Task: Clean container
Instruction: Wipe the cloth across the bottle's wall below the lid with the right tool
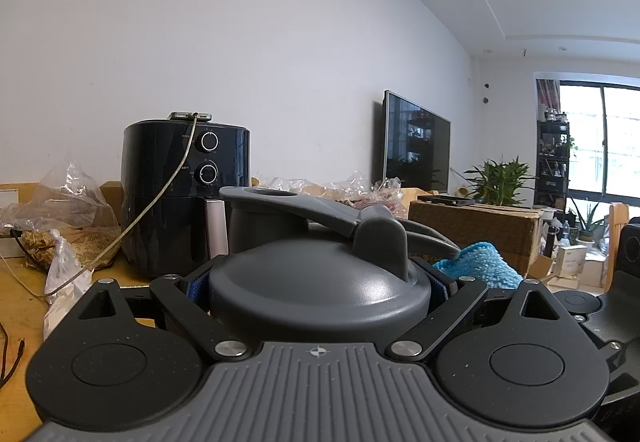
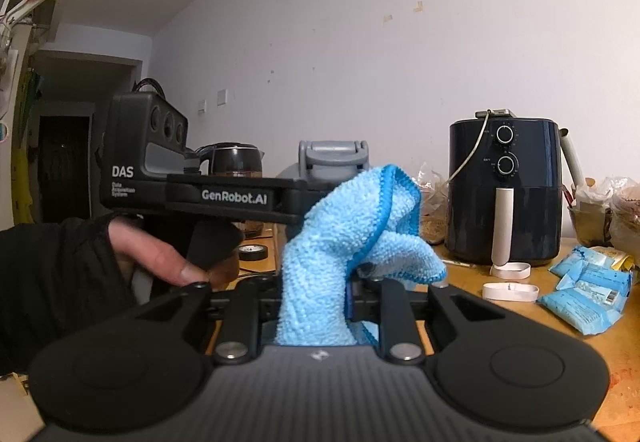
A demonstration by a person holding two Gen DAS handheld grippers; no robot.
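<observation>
Grey plastic fills the middle of my left wrist view: the container's lid (image 1: 320,290), domed, with a flip cap and a loop handle rising from it. My left tongs (image 1: 318,288) are clamped on the container just under that lid, a blue pad pressed against each side. Everything below the lid is hidden behind the tongs' own body, so I cannot see the vessel's walls or whether it rests on the tabletop (image 1: 20,306).

From the right wrist view the same container (image 2: 333,158) shows only as a grey hinged top, the rest masked by the left tongs' housing and by the cloth. My right tongs (image 2: 316,294) are closed tight on a light blue microfibre cloth (image 2: 352,230), which stands up between them in a bunched fold and droops over to the right; the fingertips themselves are buried in the fabric. The cloth is close beside the container, but whether it touches I cannot tell. In the left view only a corner of it peeks out past the lid.

My left hand (image 2: 160,254), in a dark sleeve, grips the handle of the left tongs.

Behind, a black air fryer (image 2: 504,190) stands on the tabletop, with blue packets (image 2: 588,294) lying to its right.
</observation>
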